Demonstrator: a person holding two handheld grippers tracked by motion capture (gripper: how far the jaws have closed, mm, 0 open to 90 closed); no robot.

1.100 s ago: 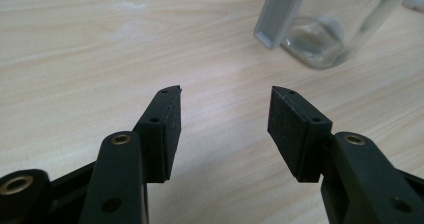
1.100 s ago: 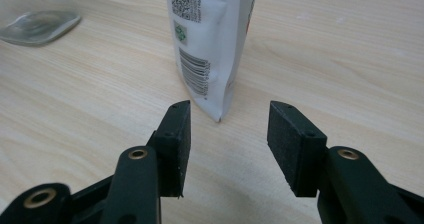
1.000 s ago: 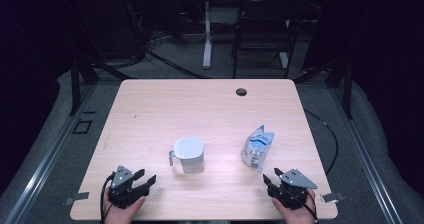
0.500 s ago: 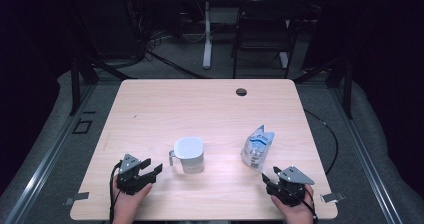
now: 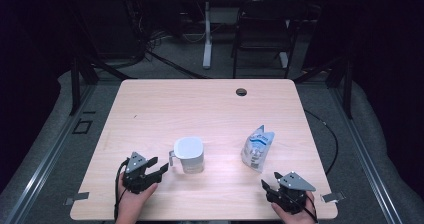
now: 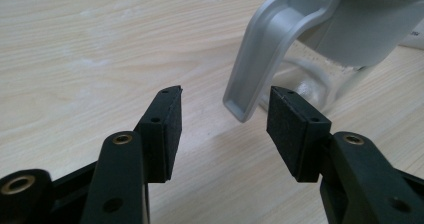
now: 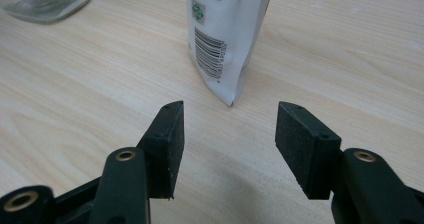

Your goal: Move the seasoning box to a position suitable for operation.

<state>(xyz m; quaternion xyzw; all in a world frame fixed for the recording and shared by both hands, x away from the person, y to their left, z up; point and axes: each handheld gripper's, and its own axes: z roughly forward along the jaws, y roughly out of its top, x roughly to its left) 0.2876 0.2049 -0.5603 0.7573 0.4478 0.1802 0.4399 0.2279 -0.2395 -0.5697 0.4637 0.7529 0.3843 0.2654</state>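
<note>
High view shows us sitting at the near edge of the table [image 5: 150, 104], with a tool in each hand. Our left gripper [image 5: 156, 168] is by the near left corner, and its jaws are wide apart with nothing in them. They have just closed a tiny bit. It points at the jug [image 5: 189, 154], which stands upright near the middle of the near edge. The jug's handle [image 6: 260, 59] sticks out toward that gripper, so we think it was turned that way to be easy to grab. In the left gripper view the handle's bottom tip hangs just past the two pads [image 6: 295, 129], close but not touching.

Our right gripper [image 5: 268, 188] waits by the near right corner. Its jaws have just been opening and hold nothing. The pouch [image 5: 257, 148] stands upright a bit farther in, well apart from the jug. In the right gripper view its thin edge faces the gap, so we think a pinch on that edge would work best.
</note>
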